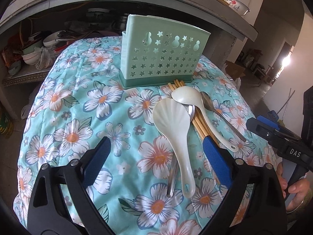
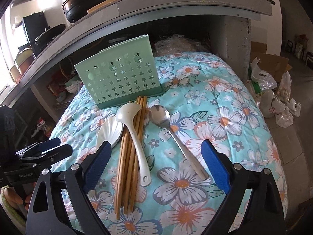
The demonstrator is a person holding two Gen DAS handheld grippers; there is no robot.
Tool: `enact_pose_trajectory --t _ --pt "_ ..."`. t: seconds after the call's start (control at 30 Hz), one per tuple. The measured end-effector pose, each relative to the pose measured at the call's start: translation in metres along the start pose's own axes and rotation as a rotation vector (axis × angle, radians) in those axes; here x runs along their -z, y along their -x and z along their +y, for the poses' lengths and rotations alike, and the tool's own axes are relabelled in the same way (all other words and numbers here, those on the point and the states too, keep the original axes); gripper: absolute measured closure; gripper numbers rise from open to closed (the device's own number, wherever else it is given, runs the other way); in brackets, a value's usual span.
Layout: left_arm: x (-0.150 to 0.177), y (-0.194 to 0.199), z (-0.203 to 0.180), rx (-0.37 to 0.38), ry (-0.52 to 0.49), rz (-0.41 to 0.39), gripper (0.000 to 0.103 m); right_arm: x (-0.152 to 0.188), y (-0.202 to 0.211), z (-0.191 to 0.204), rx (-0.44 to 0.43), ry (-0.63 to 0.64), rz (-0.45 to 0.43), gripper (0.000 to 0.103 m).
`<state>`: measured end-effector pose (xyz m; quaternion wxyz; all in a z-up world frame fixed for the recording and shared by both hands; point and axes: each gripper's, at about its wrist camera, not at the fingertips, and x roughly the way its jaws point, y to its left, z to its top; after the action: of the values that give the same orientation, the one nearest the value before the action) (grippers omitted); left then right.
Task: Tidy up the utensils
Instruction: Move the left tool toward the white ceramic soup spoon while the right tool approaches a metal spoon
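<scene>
A mint-green utensil holder [image 1: 162, 56] [image 2: 119, 78] with star cut-outs stands upright at the back of the floral cloth. In front of it lie a shell-shaped white spoon [image 1: 174, 121] [image 2: 110, 130], a white ladle spoon [image 1: 197, 107] [image 2: 133, 129], a bundle of wooden chopsticks [image 1: 201, 126] [image 2: 127, 162], and a steel spoon [image 1: 219, 113] [image 2: 170, 129]. Another steel handle [image 1: 172, 178] lies under the shell spoon. My left gripper [image 1: 156, 162] is open, over the shell spoon's handle. My right gripper [image 2: 156, 168] is open, above the chopsticks and spoon handles.
The floral blue cloth [image 1: 82, 117] [image 2: 225, 121] covers a small raised surface. Behind is a concrete counter [image 2: 176, 5] with bowls and clutter on the shelf [image 1: 35, 51] beneath. Plastic bags and a cardboard box [image 2: 273, 82] sit on the floor to the right.
</scene>
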<state>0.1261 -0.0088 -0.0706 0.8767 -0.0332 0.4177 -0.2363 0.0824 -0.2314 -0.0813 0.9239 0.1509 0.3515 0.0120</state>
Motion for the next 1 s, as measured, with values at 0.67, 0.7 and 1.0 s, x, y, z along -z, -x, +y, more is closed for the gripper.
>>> enact_pose_trajectory --t 0.67,0.7,1.0 --pt "-0.052 -0.098 0.028 0.166 0.123 0.266 0.075 0.007 -0.027 -0.007 -0.142 -0.089 0.119 0.025" --pt "-0.052 -0.101 0.027 0.168 0.125 0.273 0.078 0.007 -0.028 -0.007 -0.144 -0.089 0.121 0.025" --pt "-0.051 -0.096 0.033 0.157 0.165 0.243 0.097 0.006 -0.018 -0.004 -0.139 -0.076 0.097 0.025"
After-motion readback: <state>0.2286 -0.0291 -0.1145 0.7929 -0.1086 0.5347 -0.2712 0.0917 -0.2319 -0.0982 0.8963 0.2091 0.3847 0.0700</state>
